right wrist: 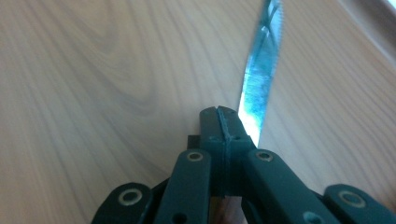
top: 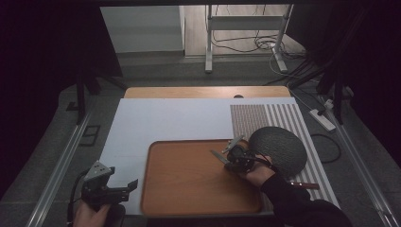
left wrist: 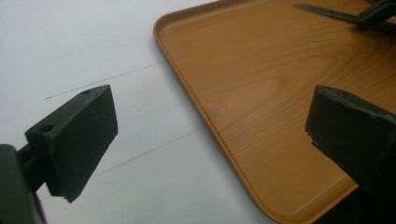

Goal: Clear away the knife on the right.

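Note:
A serrated metal knife [right wrist: 259, 79] lies low over the wooden tray [right wrist: 93, 93], its blade running out past my right gripper [right wrist: 223, 114], whose jaws are pressed together on it. From above, that gripper [top: 229, 160] is over the tray's [top: 189, 189] far right part, and the knife's blade [top: 218, 154] points left and away. My left gripper [top: 131, 185] rests open near the front left, over the white sheet [top: 156, 118]. Nothing sits between its jaws in the left gripper view [left wrist: 208, 126], where the tray's corner [left wrist: 261, 93] lies ahead.
A dark round mat [top: 279, 147] lies right of the tray on a striped placemat [top: 283, 116]. Another metal utensil [top: 234, 142] lies at the tray's far rim. A red-handled piece of cutlery [top: 305, 185] lies on the stripes by the right forearm.

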### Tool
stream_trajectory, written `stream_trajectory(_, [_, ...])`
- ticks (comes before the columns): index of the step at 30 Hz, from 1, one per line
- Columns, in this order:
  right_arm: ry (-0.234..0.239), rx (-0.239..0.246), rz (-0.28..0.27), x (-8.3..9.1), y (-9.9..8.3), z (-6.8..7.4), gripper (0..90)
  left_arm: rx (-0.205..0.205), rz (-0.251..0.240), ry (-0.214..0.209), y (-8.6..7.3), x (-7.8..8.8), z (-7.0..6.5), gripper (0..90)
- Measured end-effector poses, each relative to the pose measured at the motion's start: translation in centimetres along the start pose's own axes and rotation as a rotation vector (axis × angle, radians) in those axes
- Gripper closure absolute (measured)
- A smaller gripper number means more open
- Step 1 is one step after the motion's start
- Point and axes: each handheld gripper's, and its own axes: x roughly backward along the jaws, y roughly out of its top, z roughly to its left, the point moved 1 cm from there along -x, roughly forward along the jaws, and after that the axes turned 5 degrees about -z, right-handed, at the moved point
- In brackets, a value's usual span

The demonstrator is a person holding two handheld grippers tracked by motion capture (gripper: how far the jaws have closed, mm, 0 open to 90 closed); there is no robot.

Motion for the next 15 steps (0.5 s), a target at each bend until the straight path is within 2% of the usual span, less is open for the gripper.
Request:
stream_trajectory(5, [-0.021,-0.034,0.012,0.6,-0.8,-0.7,89.7,-0.003,0.001,0.000,0.0,0.0,0.0,3.1])
stream_trajectory(15, [-0.033,-0.078,0.027,1.7,-2.4,-1.7,89.7,-0.004,0.001,-0.001,0.0,0.0,0.0,3.1])
